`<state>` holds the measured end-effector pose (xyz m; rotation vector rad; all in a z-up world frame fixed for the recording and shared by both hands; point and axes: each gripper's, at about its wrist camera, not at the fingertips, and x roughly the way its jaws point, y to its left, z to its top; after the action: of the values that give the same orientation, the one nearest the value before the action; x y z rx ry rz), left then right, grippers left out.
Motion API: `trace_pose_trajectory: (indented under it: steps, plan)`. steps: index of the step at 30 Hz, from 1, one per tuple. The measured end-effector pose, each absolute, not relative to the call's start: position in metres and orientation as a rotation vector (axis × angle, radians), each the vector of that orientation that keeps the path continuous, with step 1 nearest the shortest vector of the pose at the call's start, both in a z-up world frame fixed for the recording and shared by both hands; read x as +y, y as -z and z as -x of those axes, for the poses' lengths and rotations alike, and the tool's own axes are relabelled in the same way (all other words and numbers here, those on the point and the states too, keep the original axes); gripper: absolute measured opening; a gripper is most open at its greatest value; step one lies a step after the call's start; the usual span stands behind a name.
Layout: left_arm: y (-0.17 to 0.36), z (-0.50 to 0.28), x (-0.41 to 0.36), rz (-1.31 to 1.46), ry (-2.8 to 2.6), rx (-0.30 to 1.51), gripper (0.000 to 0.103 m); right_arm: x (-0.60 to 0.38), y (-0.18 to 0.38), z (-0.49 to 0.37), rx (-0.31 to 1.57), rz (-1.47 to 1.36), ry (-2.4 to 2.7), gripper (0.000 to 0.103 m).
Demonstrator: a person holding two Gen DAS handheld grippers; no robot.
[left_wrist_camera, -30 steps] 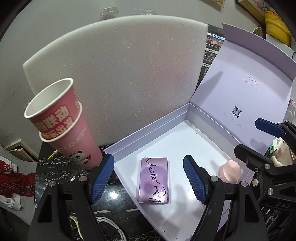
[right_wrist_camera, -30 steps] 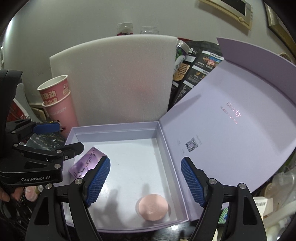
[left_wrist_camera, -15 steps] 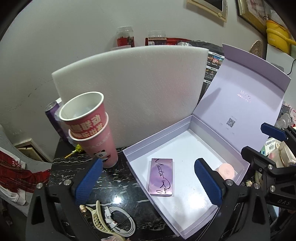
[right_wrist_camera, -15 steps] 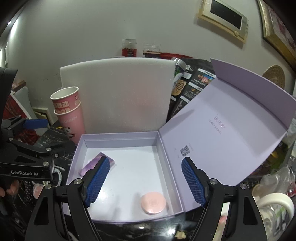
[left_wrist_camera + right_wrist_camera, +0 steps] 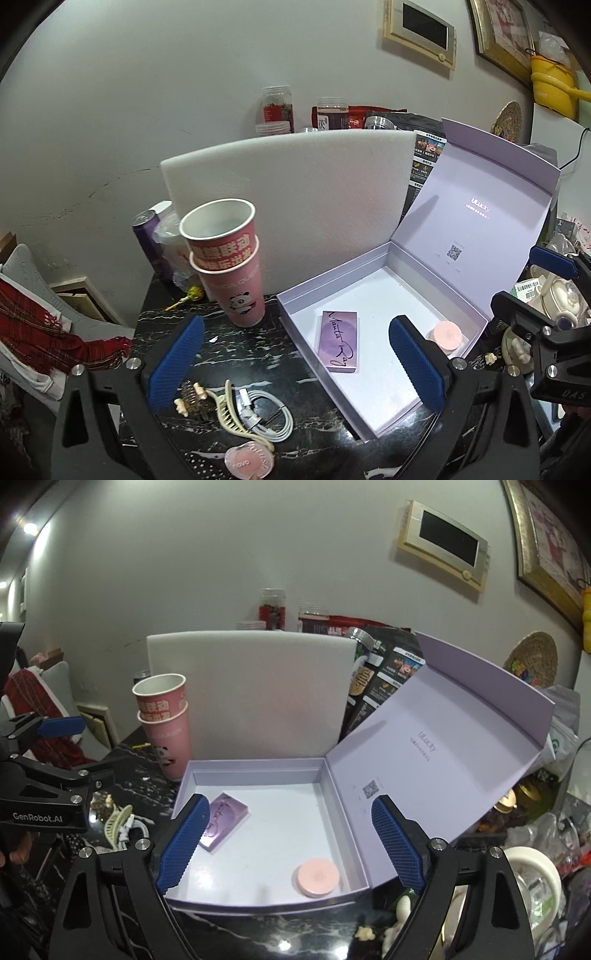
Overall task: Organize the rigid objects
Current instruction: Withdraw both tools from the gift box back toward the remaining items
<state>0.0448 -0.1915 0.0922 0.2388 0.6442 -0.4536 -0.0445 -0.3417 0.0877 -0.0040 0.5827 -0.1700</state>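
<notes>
Dim indoor light, ceiling lamps upper left, fisheye-bent edges, dark vignetted corners

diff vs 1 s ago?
Both grippers pulled back and up from the lavender box: the left gripper no longer straddles the purple palette, and the hair clip and cable have come into view. Nothing grasped or released. Palette, pink compact and cups unmoved; jaws open throughout.
</notes>
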Motion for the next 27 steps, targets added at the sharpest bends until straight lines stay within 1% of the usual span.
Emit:
trace_pose_trajectory:
  steps: [15,18,27]
  plan:
    - [-0.116,0.006,-0.135,-0.239,0.371,0.546,0.102,-0.301,-0.105,0.072,0.524,0.026,0.096,0.095]
    - [-0.117,0.015,-0.124,-0.233,0.365,0.544,0.102,-0.289,-0.107,0.076,0.515,0.034,0.073,0.098]
    - [-0.113,0.043,-0.089,-0.235,0.318,0.554,0.102,-0.252,-0.103,0.084,0.494,0.070,-0.003,0.098]
